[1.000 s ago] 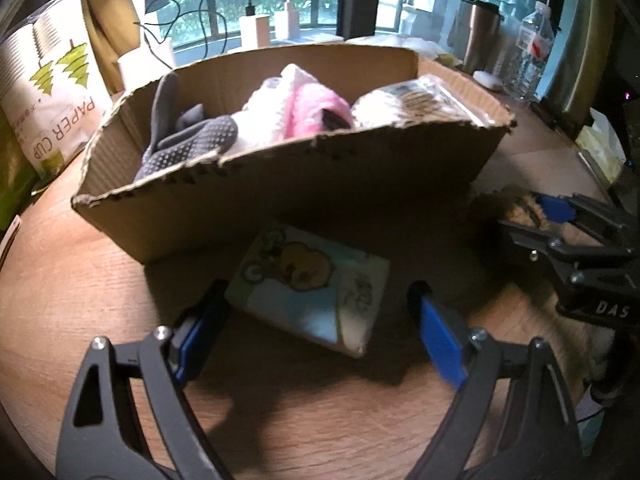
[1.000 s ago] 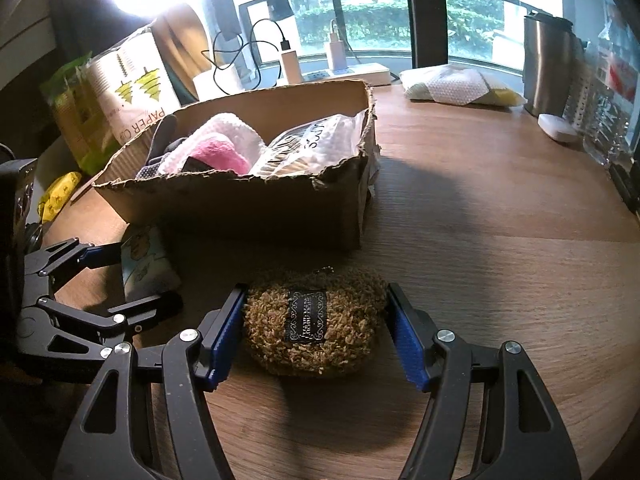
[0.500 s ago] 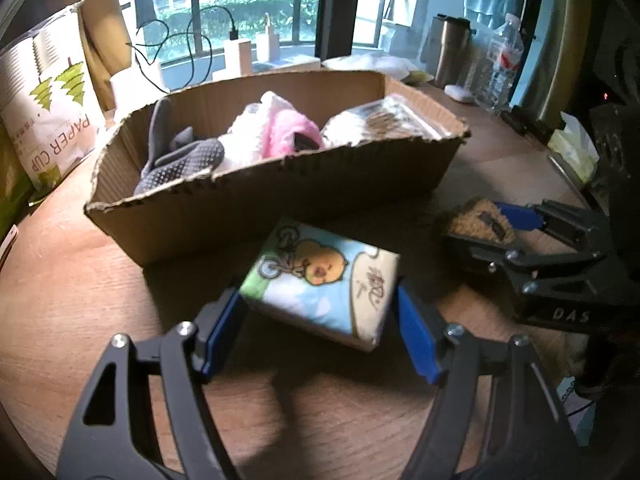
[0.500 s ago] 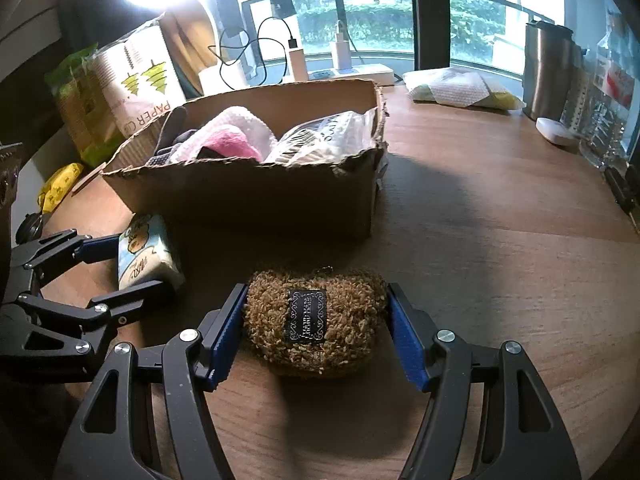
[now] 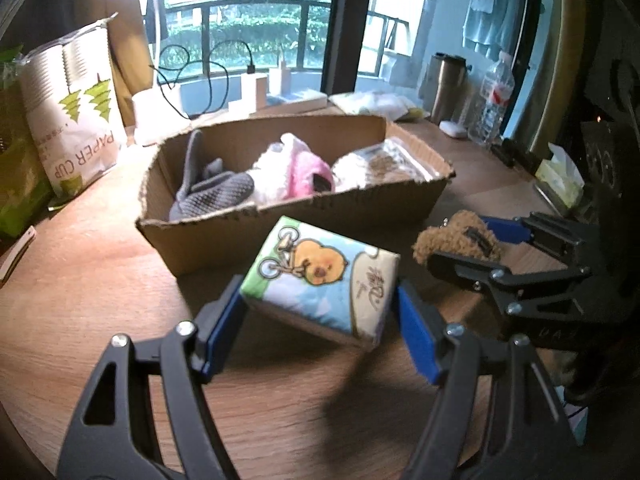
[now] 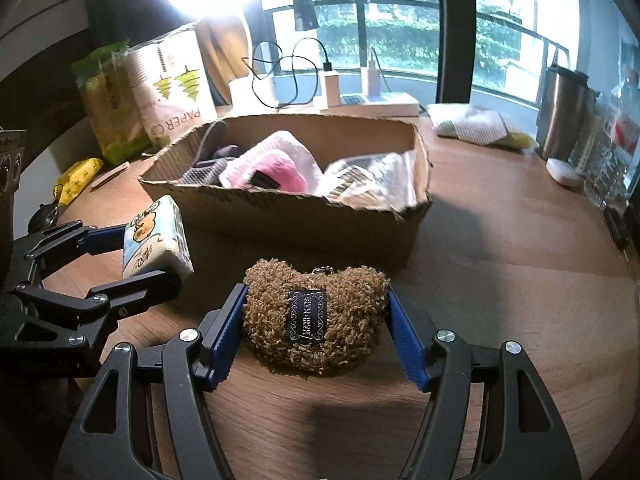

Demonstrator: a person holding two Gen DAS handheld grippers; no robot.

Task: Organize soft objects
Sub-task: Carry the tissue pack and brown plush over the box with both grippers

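Note:
My left gripper [image 5: 320, 320] is shut on a tissue pack [image 5: 320, 276] printed with a cartoon chick and holds it above the table, just in front of the cardboard box [image 5: 304, 220]. The pack also shows in the right wrist view [image 6: 156, 240]. My right gripper [image 6: 316, 328] is shut on a fuzzy brown pouch [image 6: 316, 316] with a black label, lifted off the table; it also shows in the left wrist view [image 5: 456, 240]. The box [image 6: 296, 220] holds a grey sock [image 5: 212, 196], a pink and white fluffy item [image 5: 292, 172] and a clear plastic packet [image 5: 384, 164].
A paper cup bag [image 5: 76, 120] and green packs stand left of the box. Chargers and cables [image 6: 332, 84] sit behind it. A steel tumbler [image 6: 564, 116], a water bottle [image 5: 492, 100] and a white cloth [image 6: 476, 128] stand at the right. A tissue box [image 5: 560, 176] sits far right.
My left gripper closed on the tissue pack and lifted it off the table. My right gripper closed on the brown pouch and raised it too. Both views rose and now look down on the box.

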